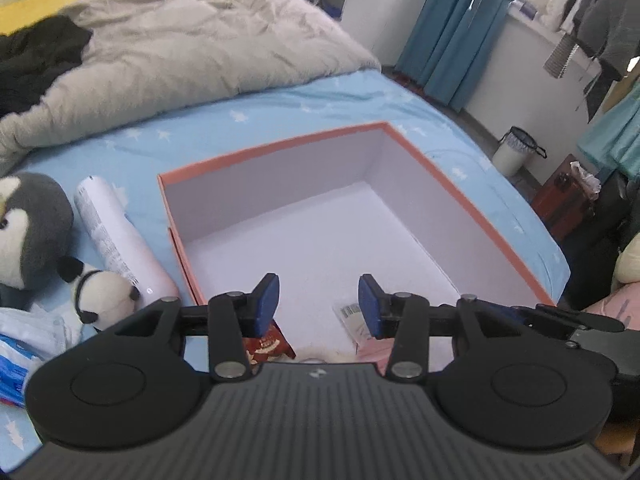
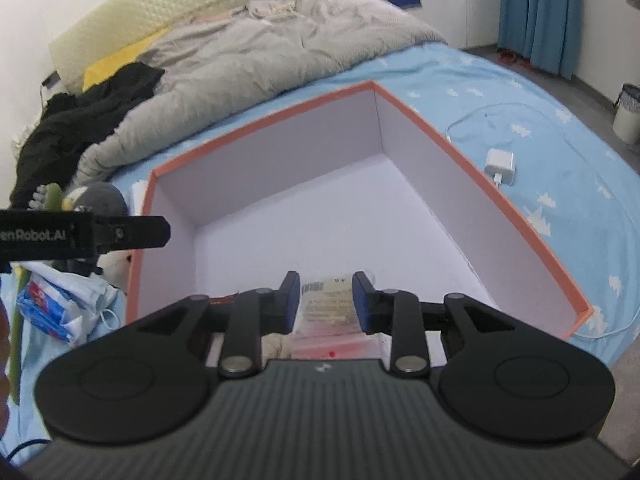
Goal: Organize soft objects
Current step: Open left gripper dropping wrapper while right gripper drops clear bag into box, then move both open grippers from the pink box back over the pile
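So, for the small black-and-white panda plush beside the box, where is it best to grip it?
Probably across the round white body of the small black-and-white panda plush, coming from above. It lies free on the blue sheet, with the white tube close behind, so a side approach looks crowded.

Your left gripper (image 1: 318, 304) over the box (image 1: 276, 148)
Jaws apart (nothing pinched); red packet (image 1: 270, 346) lies at the box's near edge.

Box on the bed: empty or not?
Not empty. The box holds a red packet and a clear packet at its near end; the rest is bare.
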A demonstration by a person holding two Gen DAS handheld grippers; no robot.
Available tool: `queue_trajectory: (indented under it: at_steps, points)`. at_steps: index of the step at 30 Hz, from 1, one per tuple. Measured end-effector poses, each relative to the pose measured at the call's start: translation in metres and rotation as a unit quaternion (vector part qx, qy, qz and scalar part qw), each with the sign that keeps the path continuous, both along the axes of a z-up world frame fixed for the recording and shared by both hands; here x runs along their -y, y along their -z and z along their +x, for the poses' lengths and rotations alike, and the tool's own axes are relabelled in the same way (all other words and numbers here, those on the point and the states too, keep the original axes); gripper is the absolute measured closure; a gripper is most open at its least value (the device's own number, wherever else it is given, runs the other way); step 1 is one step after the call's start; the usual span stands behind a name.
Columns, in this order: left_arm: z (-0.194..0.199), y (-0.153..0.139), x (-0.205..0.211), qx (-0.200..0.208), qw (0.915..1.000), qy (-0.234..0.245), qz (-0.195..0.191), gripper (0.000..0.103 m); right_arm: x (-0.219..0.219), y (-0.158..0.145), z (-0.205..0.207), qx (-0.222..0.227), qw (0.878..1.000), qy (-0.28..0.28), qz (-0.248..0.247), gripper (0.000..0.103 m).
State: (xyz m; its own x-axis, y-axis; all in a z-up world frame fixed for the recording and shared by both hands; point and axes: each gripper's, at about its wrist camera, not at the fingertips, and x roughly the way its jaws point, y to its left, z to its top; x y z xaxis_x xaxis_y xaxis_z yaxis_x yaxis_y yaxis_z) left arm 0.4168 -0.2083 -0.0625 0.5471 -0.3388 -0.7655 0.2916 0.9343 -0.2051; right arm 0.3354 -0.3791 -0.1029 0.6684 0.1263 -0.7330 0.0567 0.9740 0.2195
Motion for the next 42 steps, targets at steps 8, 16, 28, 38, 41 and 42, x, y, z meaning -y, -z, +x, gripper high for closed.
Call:
queue_trajectory:
  at_steps: [8, 16, 28, 38, 41, 42]
  points:
    - [-0.045, -0.026, -0.024, 0.068, 0.9975, 0.005, -0.019, 0.053, -0.010, -0.028, -0.034, 0.075, 0.997, 0.001, -0.025, 0.071]
    - [-0.096, -0.039, -0.055, 0.112, 0.9932, -0.004, -0.033, 0.053, -0.035, -0.048, -0.068, 0.134, 0.990, -0.032, -0.038, 0.071]
    - [-0.165, -0.050, -0.112, 0.149, 0.9877, -0.033, -0.031, 0.053, -0.075, -0.055, -0.108, 0.173, 0.982, -0.080, -0.015, 0.071]
    - [-0.206, -0.039, -0.148, 0.155, 0.9852, -0.071, -0.017, 0.053, -0.114, -0.046, -0.126, 0.174, 0.978, -0.117, -0.003, 0.071]
    - [-0.217, -0.034, -0.158, 0.156, 0.9842, -0.083, -0.015, 0.053, -0.125, -0.044, -0.131, 0.175, 0.976, -0.127, -0.005, 0.071]
    - [-0.219, -0.033, -0.162, 0.155, 0.9838, -0.087, -0.017, 0.053, -0.128, -0.043, -0.132, 0.174, 0.976, -0.131, -0.004, 0.071]
